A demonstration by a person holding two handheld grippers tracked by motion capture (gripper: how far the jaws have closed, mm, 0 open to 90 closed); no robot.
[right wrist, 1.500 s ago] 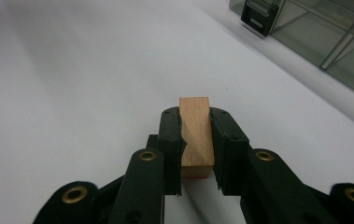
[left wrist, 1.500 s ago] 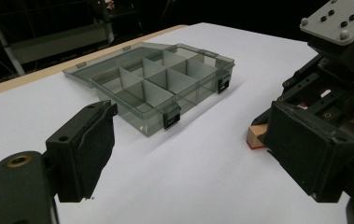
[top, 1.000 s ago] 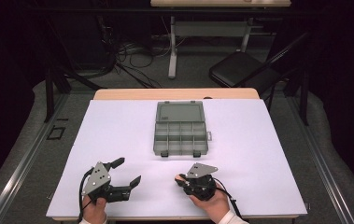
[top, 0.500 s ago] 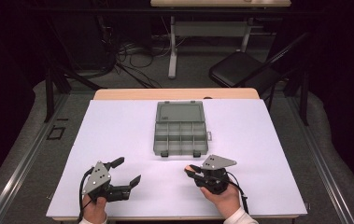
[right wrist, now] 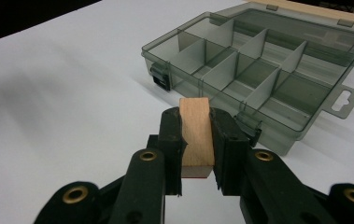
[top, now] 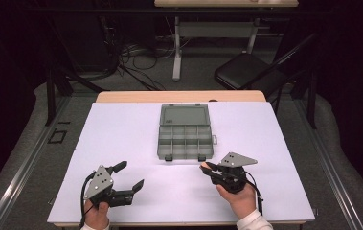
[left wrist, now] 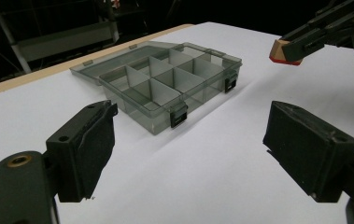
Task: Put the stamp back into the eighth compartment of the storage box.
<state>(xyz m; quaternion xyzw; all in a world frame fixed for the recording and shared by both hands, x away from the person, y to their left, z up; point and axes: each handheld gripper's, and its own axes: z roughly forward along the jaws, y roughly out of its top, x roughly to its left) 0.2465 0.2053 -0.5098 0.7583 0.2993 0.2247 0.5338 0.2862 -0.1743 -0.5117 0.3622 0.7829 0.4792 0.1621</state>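
The right gripper [top: 209,168] is clamped on a small wooden block [right wrist: 195,133] with a red underside, its 2 jaws pressed flat against the block's sides; compared with a second ago it has risen off the white table [top: 275,143] and travelled forward, so the block now hangs in the air just short of the near edge of the compartment box [top: 185,140], ahead of the jaws and slightly to their right in the right gripper view; the box lies with its lid folded flat behind it and its divided cells showing nothing inside, 2 black latches facing the gripper; the left gripper [top: 130,176] has kept its place near the table's front edge, jaws spread wide with nothing between them, the box ahead of it and the carried block up to its right; the shift suggests the pick-up is done and the carry is under way, so the likely remaining work is to bring the block over 1 of the near cells, lower it and release; the gap to the box's front wall looks small, so the block probably needs a little more height to clear that rim.
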